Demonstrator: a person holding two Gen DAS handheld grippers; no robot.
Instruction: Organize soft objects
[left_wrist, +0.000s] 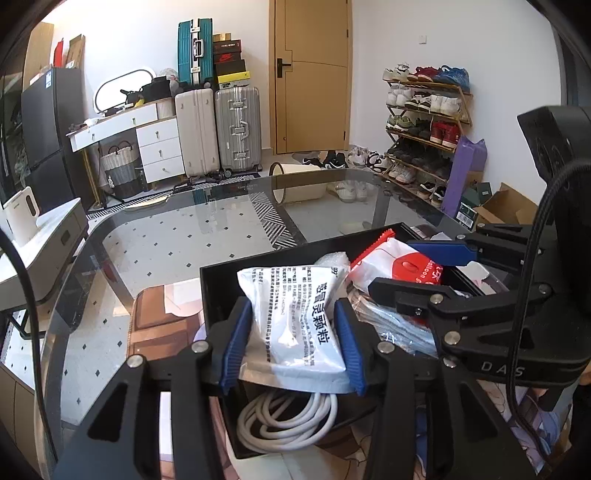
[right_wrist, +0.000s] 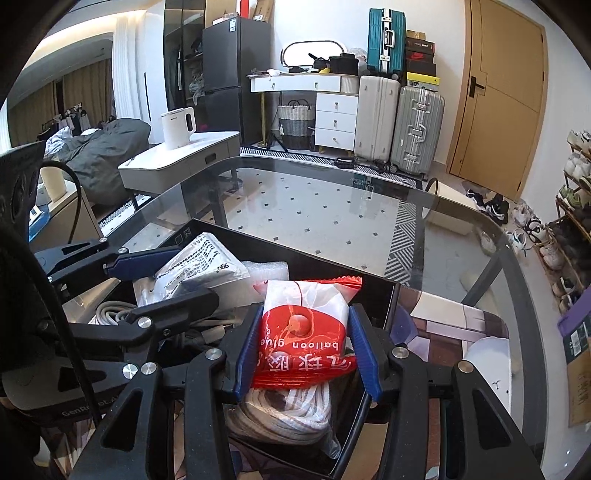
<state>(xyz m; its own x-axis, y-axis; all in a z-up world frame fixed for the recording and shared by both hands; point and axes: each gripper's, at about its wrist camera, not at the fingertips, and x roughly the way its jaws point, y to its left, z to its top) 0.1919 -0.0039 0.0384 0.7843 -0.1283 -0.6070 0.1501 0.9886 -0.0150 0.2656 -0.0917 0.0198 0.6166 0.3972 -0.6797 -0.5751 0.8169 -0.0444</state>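
Observation:
My left gripper (left_wrist: 291, 314) is shut on a white medicine packet (left_wrist: 295, 314) with black Chinese print, held over a black open box (left_wrist: 229, 273). My right gripper (right_wrist: 304, 332) is shut on a red and white "balloon glue" packet (right_wrist: 306, 332) over the same box (right_wrist: 380, 295). Each gripper shows in the other's view: the right one (left_wrist: 417, 266) with its red packet (left_wrist: 402, 262), the left one (right_wrist: 162, 273) with the white packet (right_wrist: 199, 258). Coiled white cable (left_wrist: 284, 421) and bubble wrap (right_wrist: 267, 271) lie inside the box.
The box stands on a printed mat (right_wrist: 458, 332) at the near edge of a glass table (left_wrist: 207, 229). Suitcases (left_wrist: 218, 129), a shoe rack (left_wrist: 424, 122), a door (left_wrist: 310, 74) and a side table with a white kettle (right_wrist: 177, 125) stand beyond.

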